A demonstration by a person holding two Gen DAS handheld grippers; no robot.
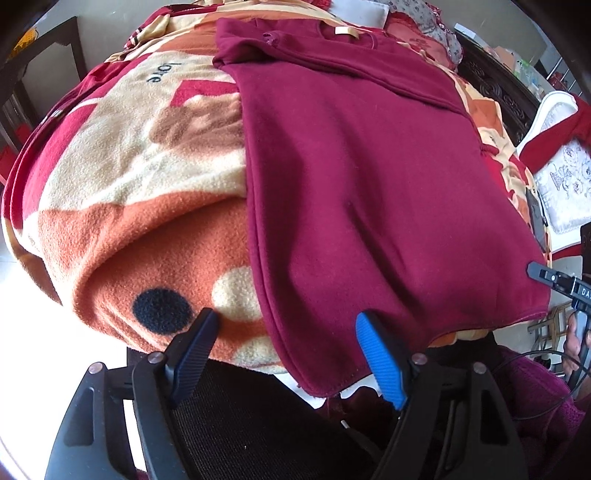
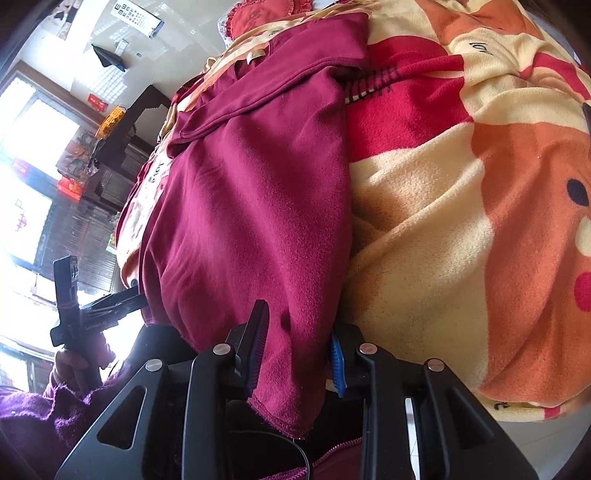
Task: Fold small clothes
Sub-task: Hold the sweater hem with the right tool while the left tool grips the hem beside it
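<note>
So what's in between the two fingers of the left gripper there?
The near corner of the maroon garment and a strip of orange fleece blanket beside it lie within the left gripper, whose jaws stand wide apart, as the left wrist view shows.

This is a lived-in home, most likely a bedroom. A thick fleece blanket point(image 1: 122, 192) printed in orange, cream and red, with the word "love" on it, covers a bed-like surface, and frilled cushions point(image 1: 436, 22) lie at its far end. Dark carved wooden furniture point(image 1: 495, 85) stands beside it, next to a white chair with an embroidered seat pad point(image 1: 561, 181). In the right wrist view, bright windows point(image 2: 26, 122) carry red paper decorations, an eye chart point(image 2: 138, 16) hangs on the tiled wall, and a dark wooden cabinet point(image 2: 110, 173) holds clutter.
</note>
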